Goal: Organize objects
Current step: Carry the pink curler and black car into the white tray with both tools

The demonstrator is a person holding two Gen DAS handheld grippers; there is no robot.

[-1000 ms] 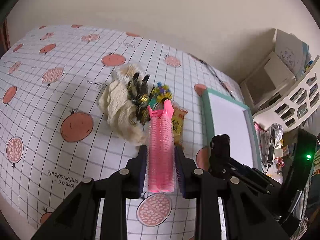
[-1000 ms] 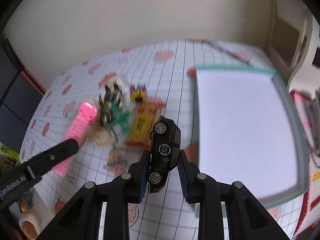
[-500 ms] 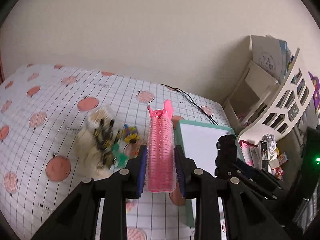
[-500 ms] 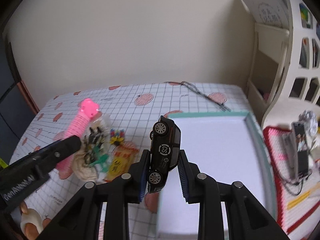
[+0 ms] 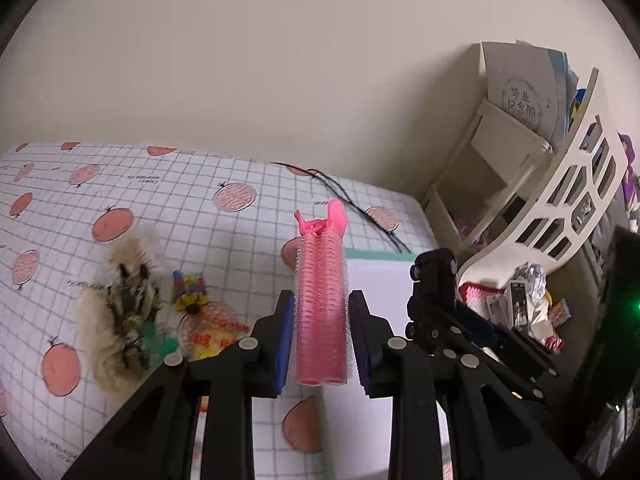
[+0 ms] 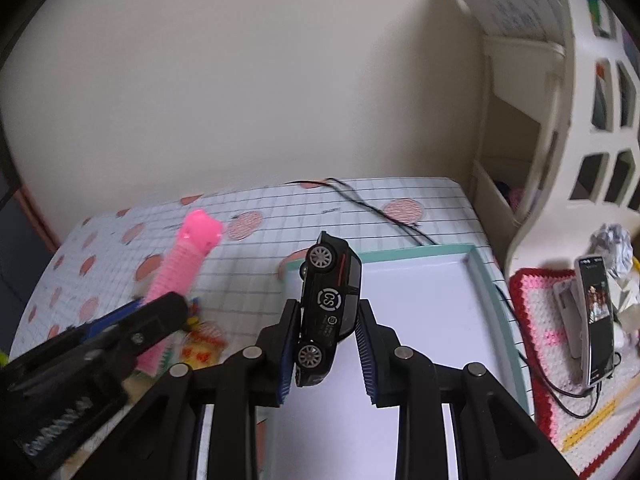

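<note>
Jaws narrowly parted: a pink ribbed plastic hair-roller clip is clamped by the left gripper, a black toy car by the right gripper, above the bare white teal-rimmed rectangular tray.

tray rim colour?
Mint green rim on the tray, white inside. Clearest in the right wrist view.

one pink hair roller, one black toy car, one tray, one phone.
</note>
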